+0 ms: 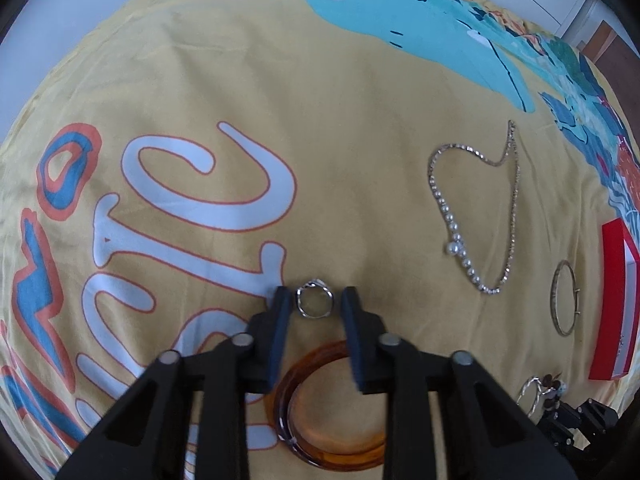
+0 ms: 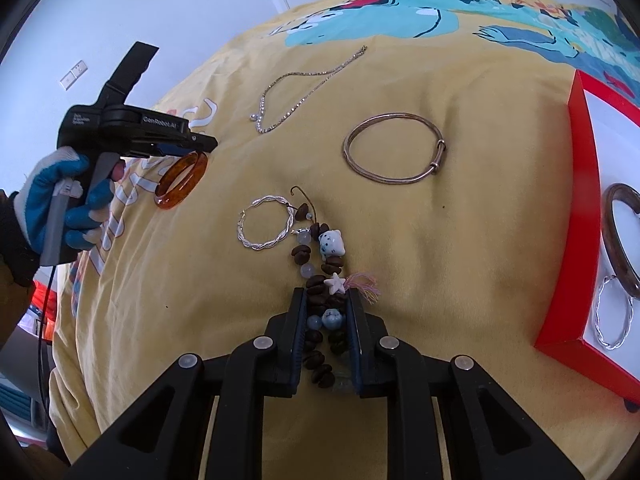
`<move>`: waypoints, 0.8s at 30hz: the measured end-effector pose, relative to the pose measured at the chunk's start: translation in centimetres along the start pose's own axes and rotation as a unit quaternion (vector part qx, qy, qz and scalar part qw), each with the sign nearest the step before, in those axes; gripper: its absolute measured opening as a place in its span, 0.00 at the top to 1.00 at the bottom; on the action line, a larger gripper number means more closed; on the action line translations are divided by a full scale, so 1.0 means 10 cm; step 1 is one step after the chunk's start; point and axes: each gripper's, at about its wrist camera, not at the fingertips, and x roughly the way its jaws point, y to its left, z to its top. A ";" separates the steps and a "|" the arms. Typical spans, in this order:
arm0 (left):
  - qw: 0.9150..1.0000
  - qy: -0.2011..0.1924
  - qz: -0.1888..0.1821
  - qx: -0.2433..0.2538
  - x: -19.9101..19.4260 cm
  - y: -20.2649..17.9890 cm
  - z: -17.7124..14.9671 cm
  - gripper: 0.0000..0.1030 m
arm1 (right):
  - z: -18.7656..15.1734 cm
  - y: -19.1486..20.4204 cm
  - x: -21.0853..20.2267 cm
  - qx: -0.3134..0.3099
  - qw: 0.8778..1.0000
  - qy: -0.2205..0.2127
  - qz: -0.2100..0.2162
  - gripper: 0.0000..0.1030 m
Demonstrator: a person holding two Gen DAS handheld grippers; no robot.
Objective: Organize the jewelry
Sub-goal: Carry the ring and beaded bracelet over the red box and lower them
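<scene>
You're working both sides at once on the yellow cartoon-print bedspread (image 1: 360, 140), which makes sense with this many loose bits.

Your left tongs (image 1: 314, 294) are coming almost straight down over the small wavy silver ring (image 1: 301, 302), so the pads are straddling it where it's lying flat. One pad is touching the band, but a sliver of yellow is showing on the other side. I'd call them narrowed, not actually biting yet. The translucent amber resin bangle (image 1: 332, 456) is sitting on the fabric just behind the fingers, not in them.

Your right tongs (image 2: 325, 300) are clenched on the brown bean-bead bracelet with the blue-and-white ceramic charms (image 2: 318, 284). They're pinching across both strands mid-length, probably so it isn't slipping apart when lifted. It's lying on the bedspread, one end touching the loose twisted silver hoop (image 2: 244, 236).

The red box with white lining (image 2: 576, 200) is sitting well off to your right. It's already holding a dark wooden bangle (image 2: 612, 236) and another twisted silver hoop (image 2: 600, 320), so that's presumably where everything is heading.
</scene>
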 end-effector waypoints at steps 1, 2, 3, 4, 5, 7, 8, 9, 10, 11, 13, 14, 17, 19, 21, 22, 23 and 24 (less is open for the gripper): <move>1.000 -0.002 -0.002 -0.002 -0.01 0.02 0.00 0.82 | 0.00 0.00 -0.01 0.001 1.000 -0.002 0.000 0.82; 1.000 -0.005 -0.002 -0.003 -0.01 0.02 0.00 0.82 | 0.00 0.00 -0.02 0.002 1.000 -0.003 0.001 0.82; 1.000 -0.010 0.000 -0.001 -0.03 0.03 0.00 0.82 | 0.00 0.00 -0.03 0.003 1.000 -0.005 0.001 0.82; 1.000 -0.013 0.001 0.000 -0.04 0.03 0.00 0.83 | 0.00 0.00 -0.05 0.004 1.000 -0.007 0.001 0.82; 1.000 -0.016 0.002 0.000 -0.05 0.03 0.00 0.83 | 0.00 0.01 -0.06 0.004 1.000 -0.008 0.000 0.82; 1.000 -0.021 0.005 0.001 -0.10 0.03 -0.01 0.83 | 0.01 0.03 -0.09 0.003 1.000 -0.011 -0.001 0.82; 1.000 -0.025 0.007 0.002 -0.13 0.04 -0.01 0.83 | 0.02 0.04 -0.12 0.002 1.000 -0.014 -0.002 0.82; 1.000 -0.028 0.008 0.002 -0.16 0.04 -0.02 0.83 | 0.02 0.04 -0.14 0.002 1.000 -0.017 -0.002 0.83; 0.999 -0.031 0.009 0.003 -0.20 0.04 -0.02 0.83 | 0.03 0.06 -0.18 0.002 1.000 -0.021 -0.001 0.83; 0.999 -0.033 0.010 0.003 -0.23 0.03 -0.02 0.83 | 0.04 0.07 -0.21 0.001 1.000 -0.024 -0.001 0.83; 0.999 -0.039 0.009 0.002 -0.32 0.01 -0.01 0.83 | 0.07 0.11 -0.29 -0.001 0.999 -0.034 -0.001 0.85; 0.999 -0.042 0.009 0.003 -0.36 -0.01 0.00 0.83 | 0.09 0.12 -0.33 -0.005 0.999 -0.036 0.001 0.86; 0.999 -0.051 0.005 0.007 -0.54 -0.07 -0.02 0.83 | 0.13 0.14 -0.50 -0.006 0.999 -0.053 -0.003 0.86; 0.998 -0.058 -0.001 0.012 -0.67 -0.16 -0.03 0.83 | 0.14 0.13 -0.64 -0.005 0.998 -0.066 -0.007 0.86; 0.998 -0.064 -0.010 0.021 -0.78 -0.31 -0.04 0.83 | 0.15 0.10 -0.80 -0.004 0.997 -0.078 -0.010 0.86; 0.997 -0.066 -0.016 0.026 -0.83 -0.39 -0.06 0.83 | 0.16 0.08 -0.88 -0.003 0.996 -0.086 -0.014 0.86; 0.997 -0.067 -0.021 0.029 -0.86 -0.45 -0.06 0.83 | 0.16 0.06 -0.98 0.000 0.995 -0.095 -0.018 0.86; 0.997 -0.069 -0.028 0.035 -0.91 -0.55 -0.07 0.83 | 0.16 0.02 -1.04 0.001 0.995 -0.100 -0.021 0.86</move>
